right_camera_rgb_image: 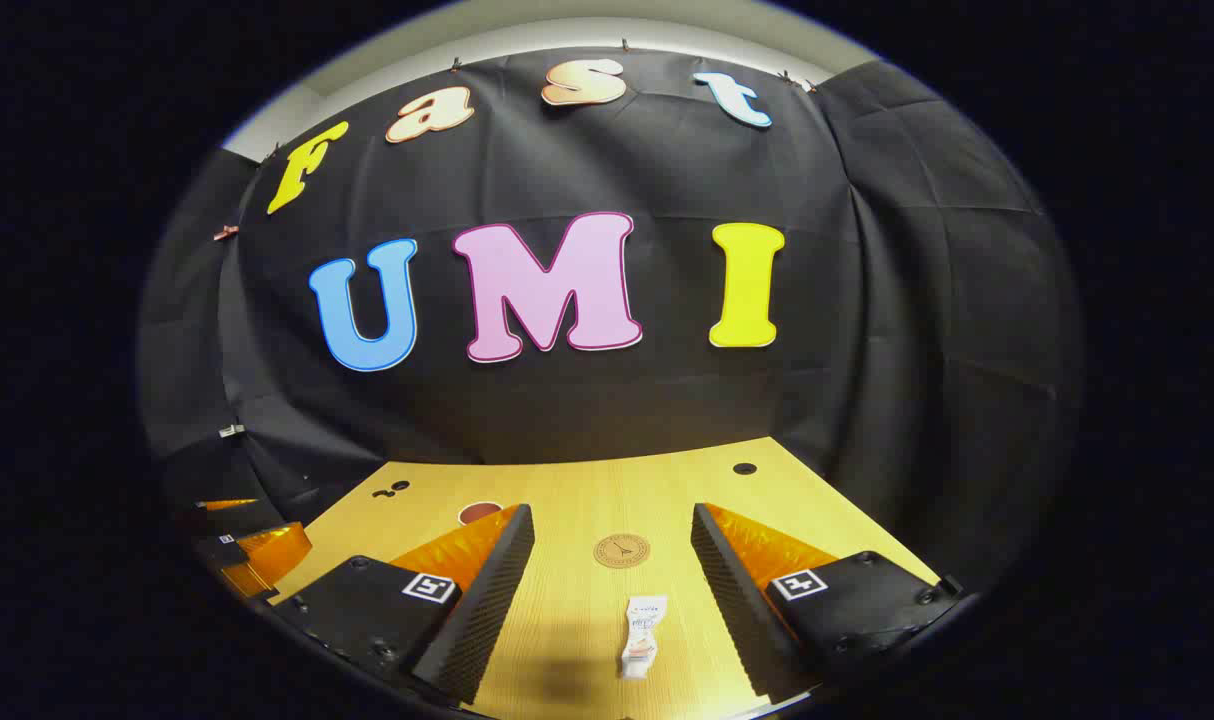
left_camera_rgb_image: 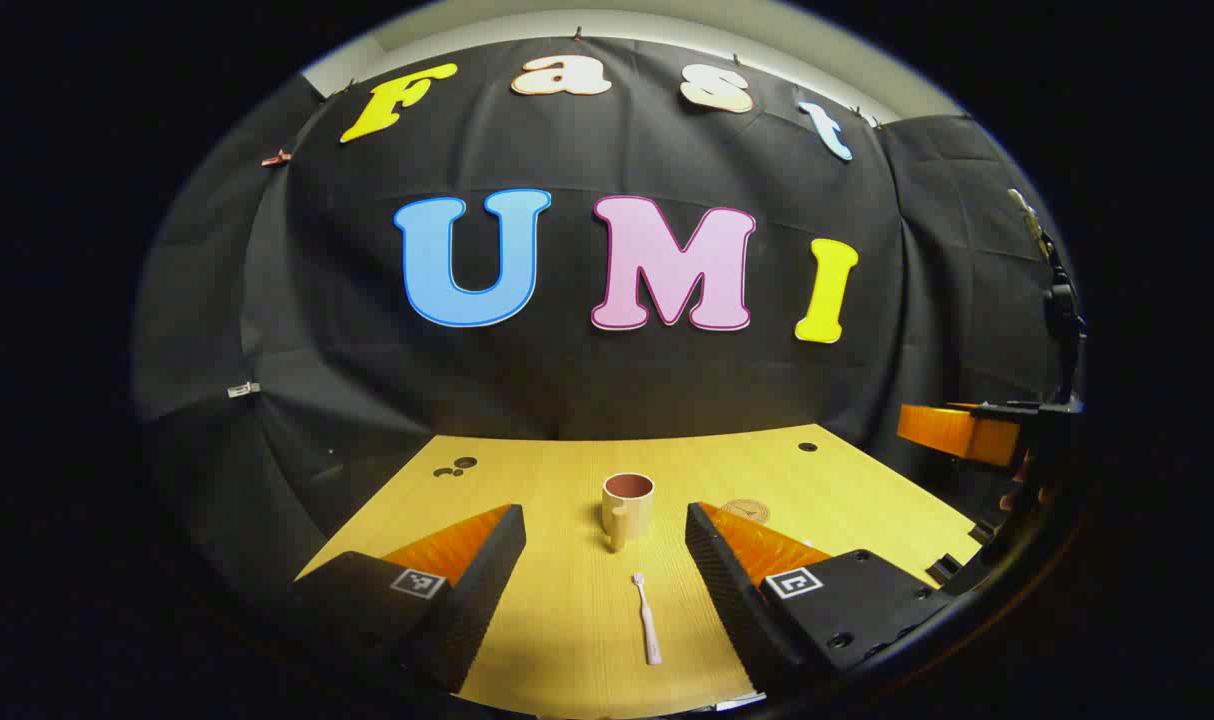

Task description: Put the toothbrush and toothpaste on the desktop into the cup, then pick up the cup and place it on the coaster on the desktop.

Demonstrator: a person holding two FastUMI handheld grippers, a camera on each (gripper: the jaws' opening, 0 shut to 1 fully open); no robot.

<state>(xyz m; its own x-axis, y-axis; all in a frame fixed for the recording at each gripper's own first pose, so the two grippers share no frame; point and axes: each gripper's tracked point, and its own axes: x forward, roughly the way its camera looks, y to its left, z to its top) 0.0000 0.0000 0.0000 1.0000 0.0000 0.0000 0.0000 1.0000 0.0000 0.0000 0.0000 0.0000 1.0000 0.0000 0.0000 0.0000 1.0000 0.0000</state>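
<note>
1. Black cloth walls the booth on three sides; a pale wooden tabletop carries everything.
2. Left tongs: spread wide, holding nothing, raised clear of the wood. The toothbrush lies flat between the two fingers in the left gripper view, head pointing toward the cup. Judged: lined up along the brush so a drop and a close would catch the handle crosswise.
3. The cup stands upright just past the brush head, handle toward the camera, mouth open upward, nothing in it that I can see. It is near at hand for both items, so the carries should be short.
4. Right tongs: also wide open and empty. The toothpaste lies flat between the fingers in the right gripper view, one end toward the camera.
5. The coaster lies flat beyond the tube, bare. In the left gripper view it sits just right of the cup, partly behind a finger.
6. Judged stage: the very start; nothing grasped, both items on the wood, cup not yet on the coaster.
7. Risk, as a guess: the brush is thin and low, so the fingers may scrape the wood or roll it.
</note>
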